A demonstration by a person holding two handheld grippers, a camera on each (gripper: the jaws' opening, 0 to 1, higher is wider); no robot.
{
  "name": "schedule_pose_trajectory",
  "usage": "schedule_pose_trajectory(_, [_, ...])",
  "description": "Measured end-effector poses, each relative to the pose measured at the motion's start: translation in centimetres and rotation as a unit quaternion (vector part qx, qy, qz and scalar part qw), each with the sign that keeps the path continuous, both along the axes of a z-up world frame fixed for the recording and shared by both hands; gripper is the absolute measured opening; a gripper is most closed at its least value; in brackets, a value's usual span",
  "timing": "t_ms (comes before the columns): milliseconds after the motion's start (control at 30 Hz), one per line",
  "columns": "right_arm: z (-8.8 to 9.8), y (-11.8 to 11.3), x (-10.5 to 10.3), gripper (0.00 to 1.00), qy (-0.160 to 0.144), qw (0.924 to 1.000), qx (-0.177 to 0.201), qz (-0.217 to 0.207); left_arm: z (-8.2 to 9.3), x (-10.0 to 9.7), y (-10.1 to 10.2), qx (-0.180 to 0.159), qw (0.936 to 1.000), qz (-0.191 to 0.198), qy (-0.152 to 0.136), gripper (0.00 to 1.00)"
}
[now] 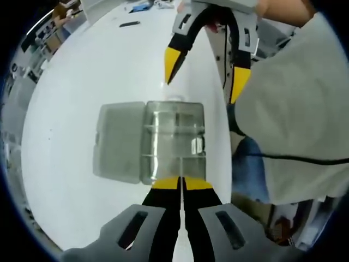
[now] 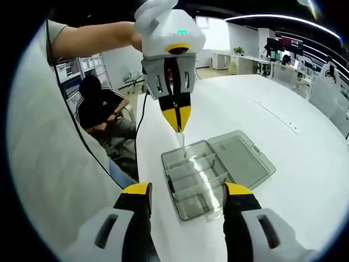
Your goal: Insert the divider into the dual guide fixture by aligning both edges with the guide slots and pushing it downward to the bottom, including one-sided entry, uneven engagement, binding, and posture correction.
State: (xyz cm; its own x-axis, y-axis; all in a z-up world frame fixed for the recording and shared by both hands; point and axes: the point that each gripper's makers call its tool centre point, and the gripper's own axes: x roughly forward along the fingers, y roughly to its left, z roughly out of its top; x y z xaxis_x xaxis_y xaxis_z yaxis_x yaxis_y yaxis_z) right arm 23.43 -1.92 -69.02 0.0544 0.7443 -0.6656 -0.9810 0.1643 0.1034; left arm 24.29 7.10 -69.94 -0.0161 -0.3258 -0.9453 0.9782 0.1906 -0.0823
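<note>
A clear plastic compartment box [image 1: 174, 134] [image 2: 191, 183] lies on the white table with its lid [image 1: 119, 143] [image 2: 241, 155] folded open beside it. Its slotted walls are the guide fixture. My left gripper [image 1: 180, 183] [image 2: 178, 121] hangs just above the box's near-edge compartment, jaws shut on a thin clear divider [image 2: 181, 141] that points down into the box. The divider is hard to make out. My right gripper [image 2: 187, 192] [image 1: 206, 75] stands open over the other end of the box, with nothing between its yellow-tipped fingers [image 2: 138, 190].
The table edge [image 2: 143, 164] runs close beside the box. Past the edge sits a person in black [image 2: 101, 109] on a chair. Small items [image 1: 130, 24] lie at the table's far end. A grey-sleeved arm [image 2: 92, 38] and a black cable [image 1: 294, 159] are close by.
</note>
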Motion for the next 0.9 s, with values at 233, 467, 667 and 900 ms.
schedule_pose_trajectory(233, [-0.01, 0.02, -0.09, 0.52, 0.002, 1.0, 0.0, -0.001, -0.32, -0.27, -0.17, 0.001, 1.0, 0.0, 0.005, 0.0])
schedule_pose_trajectory(467, [0.0, -0.08, -0.17, 0.53, 0.004, 1.0, 0.0, -0.001, -0.34, -0.08, -0.27, 0.0, 0.9999, 0.011, 0.006, 0.0])
schedule_pose_trajectory(667, [0.04, -0.07, -0.24, 0.53, 0.004, 1.0, 0.0, -0.001, -0.67, -0.16, -0.09, 0.003, 0.9998, 0.018, 0.008, 0.0])
schedule_pose_trajectory(900, [0.08, 0.02, -0.38, 0.53, 0.005, 1.0, 0.001, 0.0, -0.88, -0.12, -0.1, -0.001, 0.9995, 0.029, 0.011, 0.0])
